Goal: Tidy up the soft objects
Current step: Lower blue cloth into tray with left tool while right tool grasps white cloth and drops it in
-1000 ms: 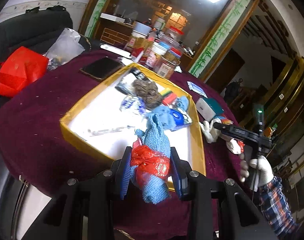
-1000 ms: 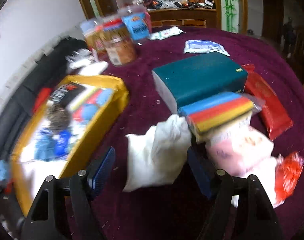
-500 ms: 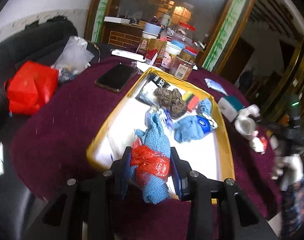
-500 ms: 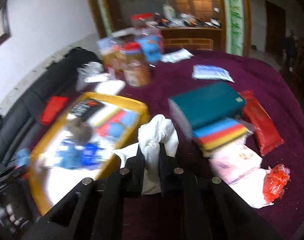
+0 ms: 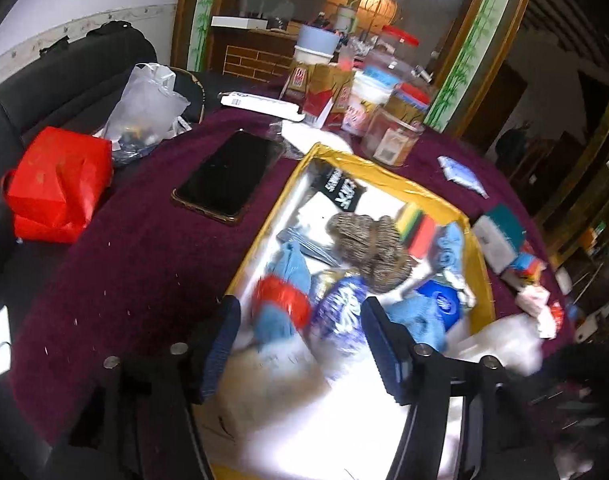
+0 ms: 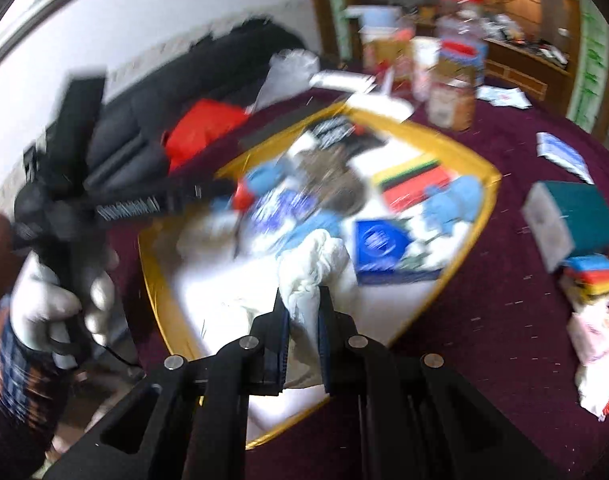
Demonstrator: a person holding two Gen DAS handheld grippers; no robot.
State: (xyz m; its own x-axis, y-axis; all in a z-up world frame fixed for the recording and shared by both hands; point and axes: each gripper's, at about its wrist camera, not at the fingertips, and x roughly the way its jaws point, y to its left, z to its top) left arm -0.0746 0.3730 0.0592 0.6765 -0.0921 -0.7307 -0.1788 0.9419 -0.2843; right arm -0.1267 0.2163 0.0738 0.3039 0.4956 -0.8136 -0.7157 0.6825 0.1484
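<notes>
Your right hand-held gripper [image 6: 302, 314] pinches white cloth [image 6: 312, 256] over yellow box [image 6: 480, 208]; release not yet made. Your left hand-held gripper [image 5: 300, 344] spread wide, nothing between pads; blue cloth with red band [image 5: 282, 304] lies in box just ahead of it. Box already crowded: knitted piece [image 5: 370, 250], blue packet [image 6: 378, 246], sponges. Still outside, right of your right gripper on tabletop [image 6: 484, 320]: sponge pack [image 6: 594, 274], pink packet [image 6: 594, 330]. Phone [image 5: 230, 176] left of box.

Tray [image 5: 470, 248] sits mid-table [image 5: 136, 264], soft goods piled inside it. Phone [image 5: 228, 176] lies on the table just left of the tray; jars [image 5: 392, 136] stand behind it. Book [image 6: 572, 216] rests right of the tray, sponge pack [image 6: 594, 276] in front of it.
</notes>
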